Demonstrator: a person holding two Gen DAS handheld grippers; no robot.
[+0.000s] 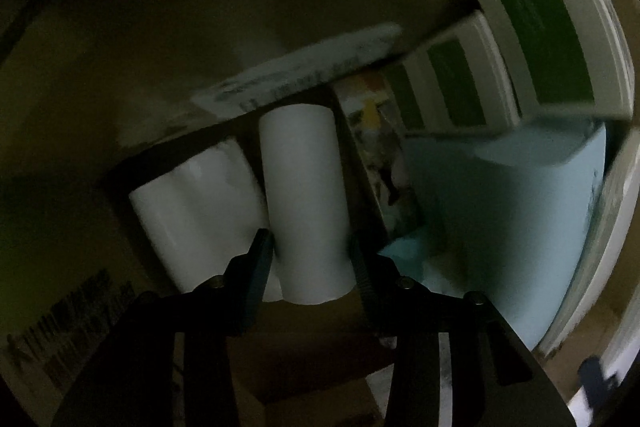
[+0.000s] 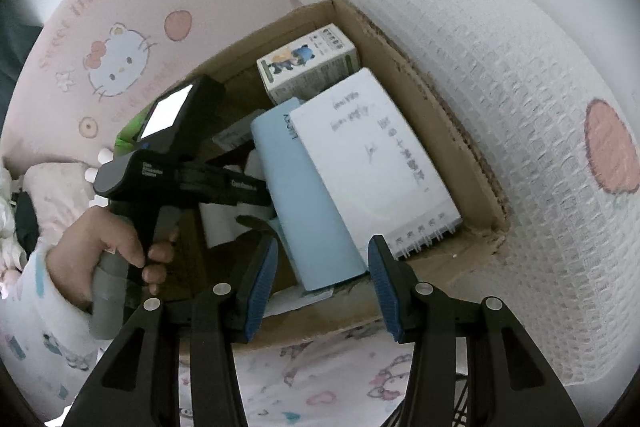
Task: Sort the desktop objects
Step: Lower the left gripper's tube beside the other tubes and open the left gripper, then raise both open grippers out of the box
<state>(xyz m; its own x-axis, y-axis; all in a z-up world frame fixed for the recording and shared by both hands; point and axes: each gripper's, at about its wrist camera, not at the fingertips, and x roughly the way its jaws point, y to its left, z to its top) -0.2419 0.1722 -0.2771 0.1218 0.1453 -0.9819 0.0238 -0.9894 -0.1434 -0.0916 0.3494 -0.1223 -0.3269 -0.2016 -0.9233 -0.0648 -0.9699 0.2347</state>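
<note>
In the dark left wrist view my left gripper (image 1: 312,251) is shut on a white cylinder (image 1: 306,199), held inside a cardboard box. A second white cylinder (image 1: 196,203) lies just to its left. A light blue book (image 1: 500,219) and green-and-white boxes (image 1: 540,39) are to the right. In the right wrist view my right gripper (image 2: 324,267) is open and empty above the box's (image 2: 472,147) near edge. Below it lie the light blue book (image 2: 308,203) and a white spiral notebook (image 2: 376,155). The left gripper's body (image 2: 180,179) reaches into the box from the left.
A small illustrated carton (image 2: 308,63) stands at the far end of the box. A white quilted blanket (image 2: 540,107) borders the box on the right, pink Hello Kitty bedding (image 2: 112,59) on the left. A white paper (image 1: 300,71) leans in the box behind the cylinders.
</note>
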